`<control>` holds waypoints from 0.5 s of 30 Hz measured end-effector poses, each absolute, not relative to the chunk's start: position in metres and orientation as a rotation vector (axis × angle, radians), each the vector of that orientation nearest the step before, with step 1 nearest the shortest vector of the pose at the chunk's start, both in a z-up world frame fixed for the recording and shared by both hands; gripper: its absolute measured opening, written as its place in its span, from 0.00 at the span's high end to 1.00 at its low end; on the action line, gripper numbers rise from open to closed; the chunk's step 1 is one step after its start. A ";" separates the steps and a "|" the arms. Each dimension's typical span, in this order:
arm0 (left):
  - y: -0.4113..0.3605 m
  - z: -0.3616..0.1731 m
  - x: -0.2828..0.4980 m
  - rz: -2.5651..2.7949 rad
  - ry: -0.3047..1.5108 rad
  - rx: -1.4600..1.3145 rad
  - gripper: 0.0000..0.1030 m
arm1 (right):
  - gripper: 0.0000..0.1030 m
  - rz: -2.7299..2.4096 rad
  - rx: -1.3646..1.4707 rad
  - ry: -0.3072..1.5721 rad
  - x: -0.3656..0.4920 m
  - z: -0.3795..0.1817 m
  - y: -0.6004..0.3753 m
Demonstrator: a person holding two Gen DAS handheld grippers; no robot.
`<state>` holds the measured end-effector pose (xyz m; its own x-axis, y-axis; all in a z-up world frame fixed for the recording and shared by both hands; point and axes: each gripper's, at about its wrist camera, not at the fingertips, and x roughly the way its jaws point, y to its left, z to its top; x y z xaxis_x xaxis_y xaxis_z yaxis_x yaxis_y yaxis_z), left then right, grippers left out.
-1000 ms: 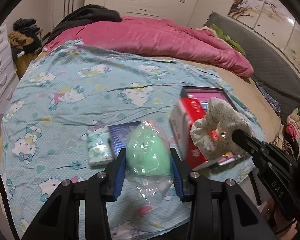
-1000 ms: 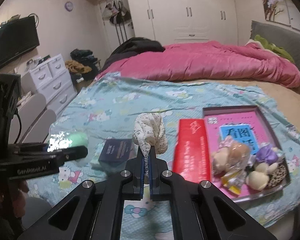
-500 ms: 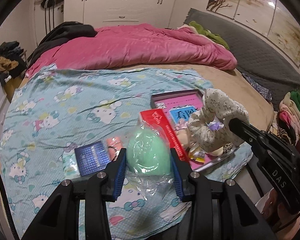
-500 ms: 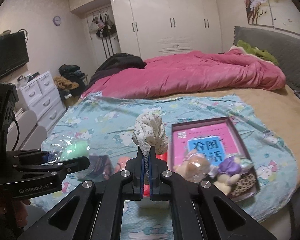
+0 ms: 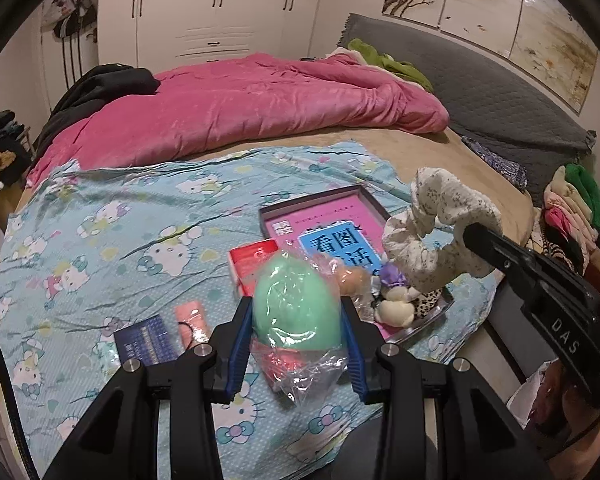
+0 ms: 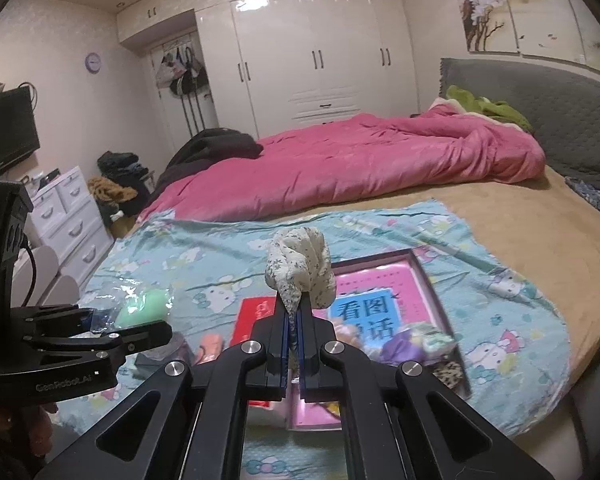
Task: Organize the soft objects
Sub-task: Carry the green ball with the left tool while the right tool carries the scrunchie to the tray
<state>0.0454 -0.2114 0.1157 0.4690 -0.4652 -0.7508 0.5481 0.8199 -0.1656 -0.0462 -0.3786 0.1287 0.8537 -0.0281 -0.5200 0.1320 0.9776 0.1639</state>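
My left gripper (image 5: 296, 312) is shut on a green egg-shaped sponge in clear plastic wrap (image 5: 296, 304), held above the Hello Kitty sheet. It also shows in the right wrist view (image 6: 144, 308). My right gripper (image 6: 294, 312) is shut on a white floral scrunchie (image 6: 300, 272), held up over the pink-lined tray (image 6: 420, 276). The scrunchie (image 5: 440, 232) also shows at right in the left wrist view, above the tray (image 5: 320, 208). Several small plush toys (image 5: 396, 304) lie in the tray's near corner.
A red box (image 5: 252, 260) lies left of the tray. A dark blue packet (image 5: 146, 340) and a pink item (image 5: 190, 316) lie on the sheet (image 5: 140, 220). A pink duvet (image 5: 240, 100) fills the far bed. White drawers (image 6: 72, 216) stand left.
Both grippers have moved right with their loads. The tray and plush toys have come closer under them, and the red box has shifted left in view.
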 end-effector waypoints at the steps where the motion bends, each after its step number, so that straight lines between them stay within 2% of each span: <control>1: -0.216 0.115 0.046 -0.630 0.889 0.105 0.60 | 0.97 -0.090 0.200 0.541 -0.047 0.130 -0.383; 15: -0.283 0.086 0.054 -0.759 0.975 0.119 0.60 | 0.97 -0.164 0.230 0.534 -0.057 0.126 -0.439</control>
<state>0.0543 -0.2831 0.0864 0.3295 -0.5278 -0.7829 0.6296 0.7408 -0.2344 -0.0570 -0.4389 0.1256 0.8486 -0.0945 -0.5205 0.2138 0.9613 0.1740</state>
